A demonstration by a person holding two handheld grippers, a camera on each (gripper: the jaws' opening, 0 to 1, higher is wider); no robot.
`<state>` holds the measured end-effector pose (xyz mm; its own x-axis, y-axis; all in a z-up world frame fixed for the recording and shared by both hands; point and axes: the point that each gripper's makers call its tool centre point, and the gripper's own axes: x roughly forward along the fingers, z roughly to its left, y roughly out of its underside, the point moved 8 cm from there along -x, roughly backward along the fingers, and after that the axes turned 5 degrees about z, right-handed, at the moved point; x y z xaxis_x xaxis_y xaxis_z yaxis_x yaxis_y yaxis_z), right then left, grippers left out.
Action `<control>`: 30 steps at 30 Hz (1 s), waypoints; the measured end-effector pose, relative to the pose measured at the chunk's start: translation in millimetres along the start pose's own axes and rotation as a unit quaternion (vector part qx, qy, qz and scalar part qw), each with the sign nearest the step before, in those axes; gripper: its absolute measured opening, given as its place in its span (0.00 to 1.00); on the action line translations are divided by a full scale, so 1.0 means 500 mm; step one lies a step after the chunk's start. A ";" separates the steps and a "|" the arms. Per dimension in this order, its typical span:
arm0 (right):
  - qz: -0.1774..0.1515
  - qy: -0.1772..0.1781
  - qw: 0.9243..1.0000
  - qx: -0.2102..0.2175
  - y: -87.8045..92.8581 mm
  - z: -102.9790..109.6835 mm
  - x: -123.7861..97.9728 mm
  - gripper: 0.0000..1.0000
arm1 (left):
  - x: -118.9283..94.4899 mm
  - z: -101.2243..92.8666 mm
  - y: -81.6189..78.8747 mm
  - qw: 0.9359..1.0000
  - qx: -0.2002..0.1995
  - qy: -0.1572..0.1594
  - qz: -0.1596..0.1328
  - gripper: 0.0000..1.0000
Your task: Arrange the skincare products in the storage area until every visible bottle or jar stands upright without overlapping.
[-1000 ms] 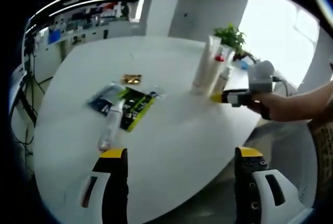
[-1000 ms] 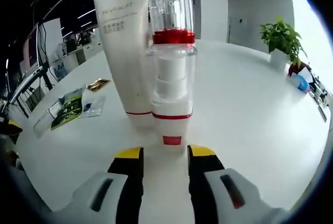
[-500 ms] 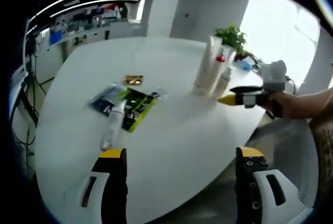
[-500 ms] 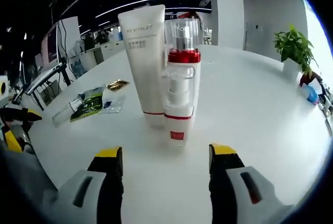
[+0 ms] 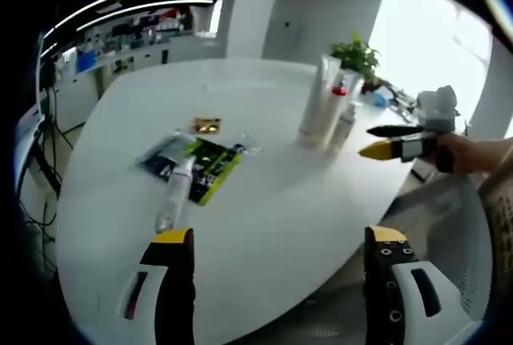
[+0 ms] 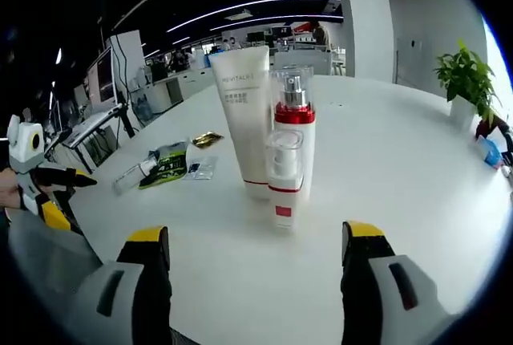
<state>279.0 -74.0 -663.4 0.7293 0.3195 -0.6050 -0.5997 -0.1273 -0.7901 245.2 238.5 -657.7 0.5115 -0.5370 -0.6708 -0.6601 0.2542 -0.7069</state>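
Skincare products stand grouped mid-table: a tall cream plastic tube (image 6: pixel 244 120), a clear red-collared pump bottle (image 6: pixel 293 132) and a small white spray bottle (image 6: pixel 283 176), upright and touching. A clear slim bottle (image 5: pixel 173 192) lies flat on green and blue sachets (image 5: pixel 210 164) to the far left. Left gripper (image 5: pixel 276 289) and right gripper (image 6: pixel 255 269) gape wide, empty; in my judgement the lying bottle should be gripped mid-body and stood apart from the others.

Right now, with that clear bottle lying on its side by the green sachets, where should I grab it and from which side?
Grip the clear bottle across its middle, coming down from above with the jaws spanning its narrow width. It lies flat on the white table, partly over the green sachets, so its ends give little purchase. The left gripper, open and nearest, seems best placed.
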 end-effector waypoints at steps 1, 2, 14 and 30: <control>-0.001 -0.001 1.000 0.000 -0.001 0.000 -0.002 0.91 | 0.000 0.000 0.000 1.000 0.000 0.000 0.000 0.85; -0.004 -0.007 1.000 -0.001 -0.004 0.002 -0.008 0.92 | 0.000 0.001 0.000 1.000 -0.001 -0.001 0.000 0.86; -0.018 -0.040 0.999 -0.004 -0.016 0.006 -0.061 1.00 | -0.002 0.000 0.002 1.000 0.002 -0.006 0.003 0.86; -0.032 -0.052 0.998 0.008 -0.007 0.007 -0.064 0.99 | 0.006 0.009 0.006 1.000 -0.001 -0.014 0.015 0.86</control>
<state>256.3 -80.3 -641.0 0.7284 0.4228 -0.5391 -0.5587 -0.0889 -0.8246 247.2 241.2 -662.7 0.5072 -0.5063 -0.6975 -0.6763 0.2678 -0.6862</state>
